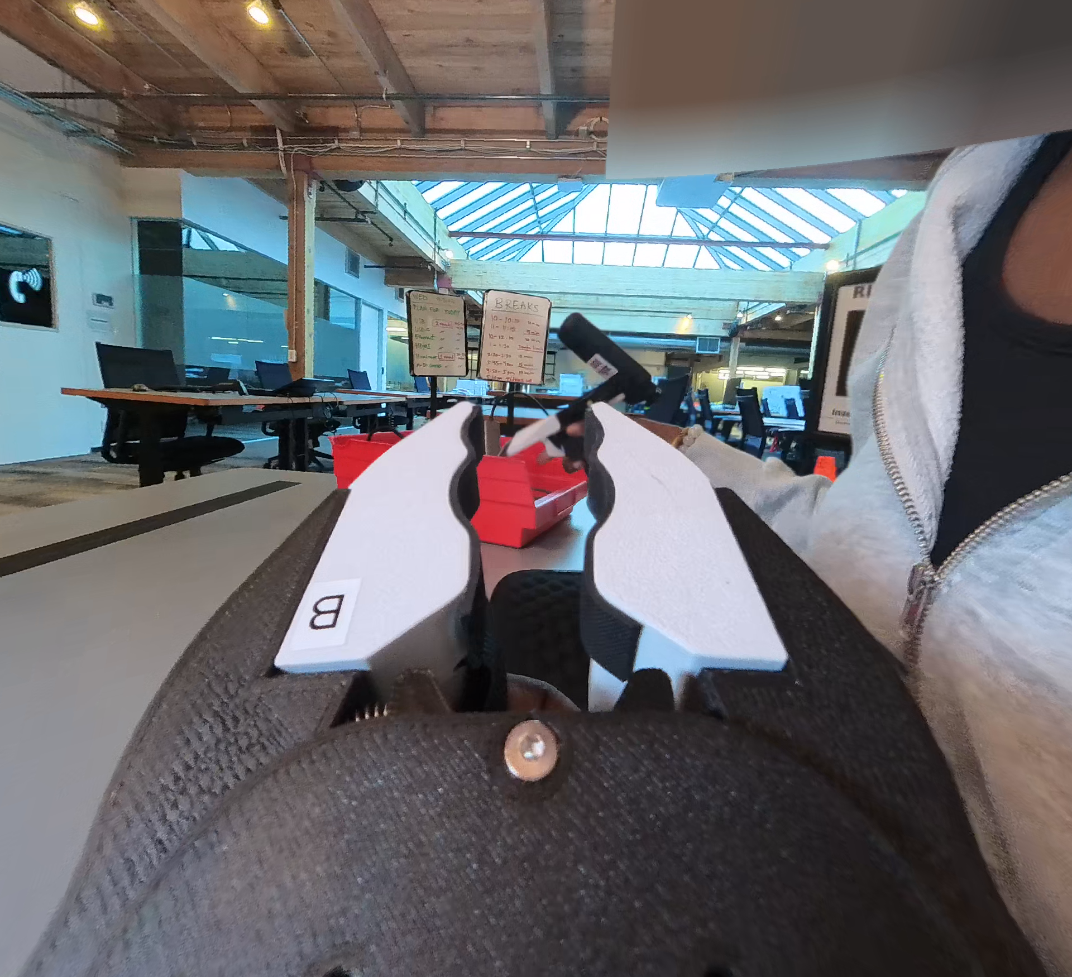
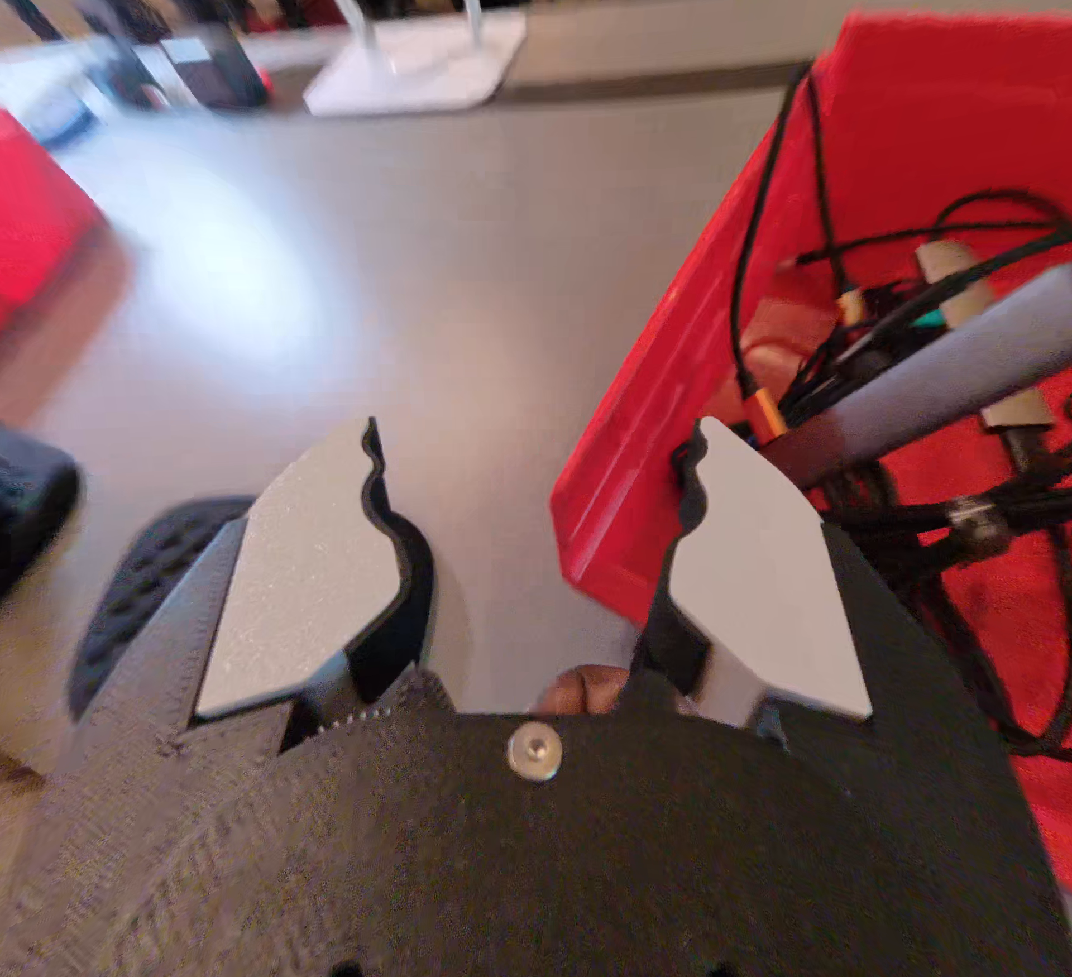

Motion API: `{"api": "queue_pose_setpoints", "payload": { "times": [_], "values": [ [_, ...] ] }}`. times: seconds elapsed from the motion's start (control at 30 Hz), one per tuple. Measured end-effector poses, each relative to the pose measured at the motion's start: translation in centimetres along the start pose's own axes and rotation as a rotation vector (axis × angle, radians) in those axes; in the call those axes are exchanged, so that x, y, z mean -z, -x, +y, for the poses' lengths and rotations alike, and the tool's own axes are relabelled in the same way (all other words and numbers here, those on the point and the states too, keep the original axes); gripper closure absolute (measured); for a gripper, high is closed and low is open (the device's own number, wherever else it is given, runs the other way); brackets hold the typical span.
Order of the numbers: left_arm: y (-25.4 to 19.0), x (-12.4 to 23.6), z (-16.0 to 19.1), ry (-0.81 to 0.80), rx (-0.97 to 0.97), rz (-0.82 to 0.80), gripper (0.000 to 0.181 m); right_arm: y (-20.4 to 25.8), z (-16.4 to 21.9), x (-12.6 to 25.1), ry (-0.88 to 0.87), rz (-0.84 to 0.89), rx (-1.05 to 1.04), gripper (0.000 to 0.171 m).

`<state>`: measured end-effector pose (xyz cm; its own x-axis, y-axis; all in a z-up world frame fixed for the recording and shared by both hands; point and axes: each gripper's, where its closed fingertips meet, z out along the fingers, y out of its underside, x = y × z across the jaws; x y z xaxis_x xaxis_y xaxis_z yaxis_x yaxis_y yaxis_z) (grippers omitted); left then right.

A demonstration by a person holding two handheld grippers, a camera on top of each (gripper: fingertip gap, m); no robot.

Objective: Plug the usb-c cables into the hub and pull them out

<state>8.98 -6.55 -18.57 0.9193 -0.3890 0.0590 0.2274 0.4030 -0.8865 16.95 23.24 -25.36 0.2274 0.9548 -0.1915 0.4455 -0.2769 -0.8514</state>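
Observation:
My right gripper [image 2: 536, 427] is open wide and empty. Its right finger hangs over the near left wall of a red bin [image 2: 655, 427]. In the bin lies a tangle of black cables [image 2: 905, 520], one with an orange plug [image 2: 766, 418]. A long grey bar [image 2: 928, 369], which looks like the hub, lies slantwise over them. The view is blurred. My left gripper [image 1: 531, 415] is open and empty, held above the table and pointing at the red bin [image 1: 516, 497]. Past its tips the right gripper's black body [image 1: 609, 363] tilts down over that bin.
A person in a grey zip hoodie [image 1: 928, 543] is close on the right. A second red bin [image 2: 40, 218] stands at the left of the grey table [image 2: 377, 282]. A white stand base [image 2: 417, 67] sits at the table's far edge. Desks and chairs [image 1: 174, 410] stand beyond. The long grey bar [image 2: 928, 369] lies around 6 centimeters away from my right fingertips.

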Motion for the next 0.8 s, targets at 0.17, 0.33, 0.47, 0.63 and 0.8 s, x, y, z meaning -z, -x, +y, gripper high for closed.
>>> {"api": "queue_pose_setpoints", "payload": {
  "times": [0.17, 0.33, 0.47, 0.63, 0.8],
  "values": [
    [0.7, 0.3, -1.5, -0.035, -0.129, -0.048, 0.149, -3.1, 2.4, -3.5, 0.106, 0.473, 0.197, 0.15],
    [1.4, 0.4, -8.1, -0.007, -0.313, -0.105, 0.149, -2.3, 1.4, -5.4, 0.169, 0.616, 0.368, 0.156],
    [2.4, 2.9, -13.7, 0.168, -0.503, -0.341, 0.149, 0.4, 0.8, -7.3, 0.052, 0.533, 0.252, 0.154],
    [0.7, 8.4, -19.0, -0.012, -0.461, -0.541, 0.151, 5.7, 0.8, -9.7, -0.034, 0.446, 0.293, 0.157],
    [-2.1, 11.2, -24.7, -0.169, -0.438, -0.607, 0.151, 12.0, 0.8, -12.0, -0.019, 0.323, 0.392, 0.157]
  ]
}}
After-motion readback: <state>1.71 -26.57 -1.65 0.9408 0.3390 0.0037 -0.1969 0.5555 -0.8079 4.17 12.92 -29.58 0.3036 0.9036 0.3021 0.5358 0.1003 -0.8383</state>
